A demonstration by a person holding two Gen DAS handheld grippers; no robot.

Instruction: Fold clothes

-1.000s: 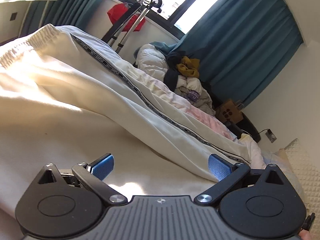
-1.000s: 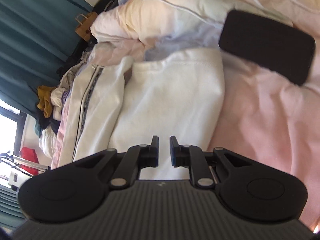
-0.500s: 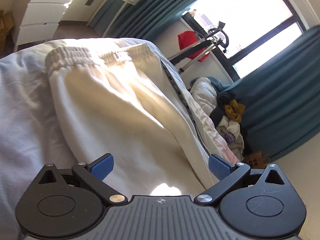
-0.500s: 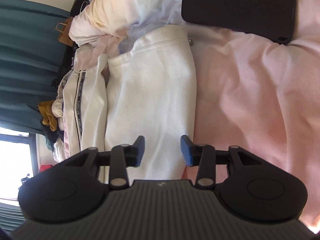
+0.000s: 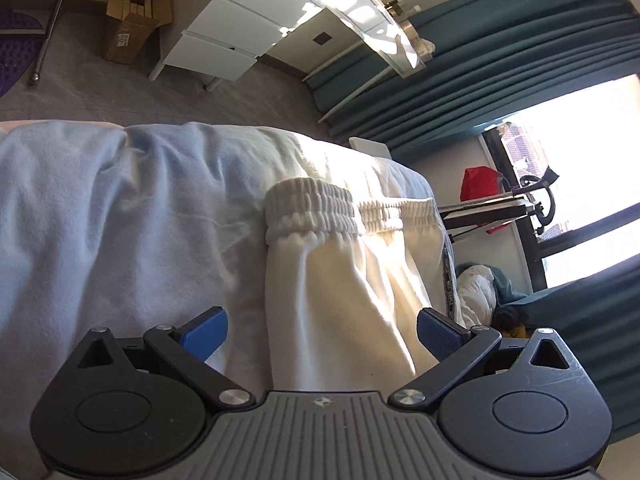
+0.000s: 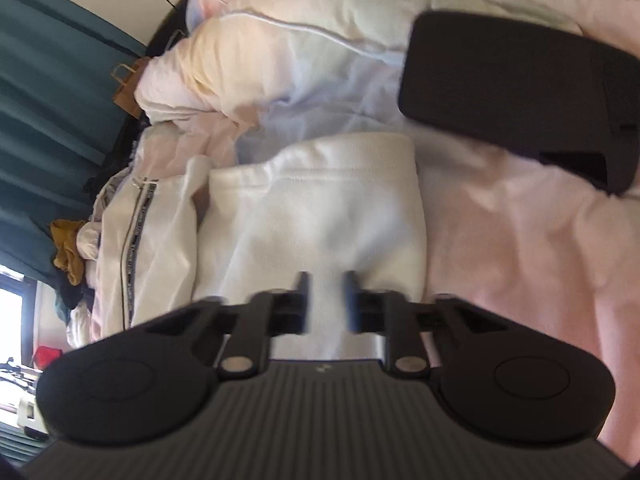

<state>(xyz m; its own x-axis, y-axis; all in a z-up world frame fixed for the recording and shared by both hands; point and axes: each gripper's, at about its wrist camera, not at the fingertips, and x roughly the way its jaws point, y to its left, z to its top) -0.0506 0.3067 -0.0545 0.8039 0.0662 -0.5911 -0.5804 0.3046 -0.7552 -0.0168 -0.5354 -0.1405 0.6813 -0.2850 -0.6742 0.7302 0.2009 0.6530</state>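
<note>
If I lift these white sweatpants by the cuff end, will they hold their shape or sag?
The sweatpants will probably sag: the fabric lies in soft folds and creases over the bed. The gathered waistband looks thicker, so that end may drag and hang lowest. The knit looks fleecy rather than slick, so a pinch should likely hold.

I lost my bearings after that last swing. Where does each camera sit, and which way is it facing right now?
Left wrist: on the left gripper, jaws open, looking down along the white trousers to their elastic waistband; beyond lie floor, white drawers and curtains.
Right wrist: on the right gripper, jaws near together over the cream cuff; black phone on pink bedding.
Shared: the same trousers with their black side stripe, the teal curtains and the clothes pile.
</note>
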